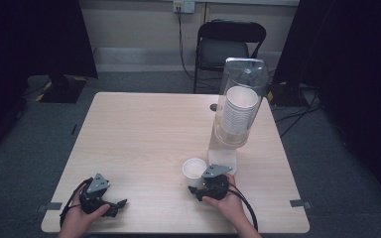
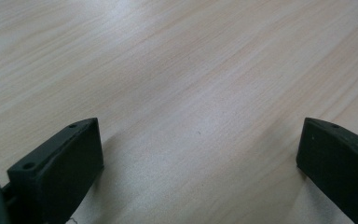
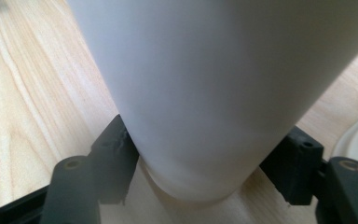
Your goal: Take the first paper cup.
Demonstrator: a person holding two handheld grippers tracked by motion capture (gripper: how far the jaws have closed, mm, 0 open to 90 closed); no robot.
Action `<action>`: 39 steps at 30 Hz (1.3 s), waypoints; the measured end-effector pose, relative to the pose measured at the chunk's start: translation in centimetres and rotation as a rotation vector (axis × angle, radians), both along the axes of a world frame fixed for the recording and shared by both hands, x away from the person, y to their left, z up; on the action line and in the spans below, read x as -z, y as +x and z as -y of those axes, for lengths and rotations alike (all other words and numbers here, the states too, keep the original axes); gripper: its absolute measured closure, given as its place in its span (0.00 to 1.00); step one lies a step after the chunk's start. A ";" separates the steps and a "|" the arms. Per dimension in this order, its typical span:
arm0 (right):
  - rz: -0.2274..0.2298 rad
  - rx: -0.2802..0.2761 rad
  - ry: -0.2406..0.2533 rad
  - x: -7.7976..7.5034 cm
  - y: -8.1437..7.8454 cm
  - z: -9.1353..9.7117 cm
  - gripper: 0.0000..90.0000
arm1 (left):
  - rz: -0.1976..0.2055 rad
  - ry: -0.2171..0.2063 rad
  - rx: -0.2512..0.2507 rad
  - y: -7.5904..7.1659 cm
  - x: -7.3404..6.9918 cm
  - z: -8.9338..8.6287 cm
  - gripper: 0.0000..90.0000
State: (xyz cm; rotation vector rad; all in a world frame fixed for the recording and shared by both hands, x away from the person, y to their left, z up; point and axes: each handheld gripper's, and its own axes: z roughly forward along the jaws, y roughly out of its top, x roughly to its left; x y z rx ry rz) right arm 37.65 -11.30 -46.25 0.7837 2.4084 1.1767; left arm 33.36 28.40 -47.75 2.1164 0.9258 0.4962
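The right gripper (image 1: 204,187), held in a hand (image 1: 230,203) at the near edge of the table (image 1: 139,134), had its jaws round the base of a white paper cup (image 3: 214,88), touching both sides. The cup (image 1: 194,168) stood upright just left of the dispenser (image 1: 238,106) foot. It looked light, thin-walled and easily crushed; the stiffer base seemed the better hold. The left gripper (image 1: 113,206) rested near-left, jaws wide apart and empty.
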 end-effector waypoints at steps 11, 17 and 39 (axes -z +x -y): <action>0.031 0.019 0.011 -0.5 -0.9 2.1 0.25 | 0.000 0.000 0.000 0.0 0.0 0.0 0.00; 0.042 0.013 0.053 -1.3 -1.7 4.5 0.24 | 0.000 -0.001 0.000 0.0 0.0 0.0 0.00; 0.047 -0.021 0.026 -0.8 -1.5 4.5 0.57 | 0.000 0.000 0.000 0.0 0.0 0.0 0.00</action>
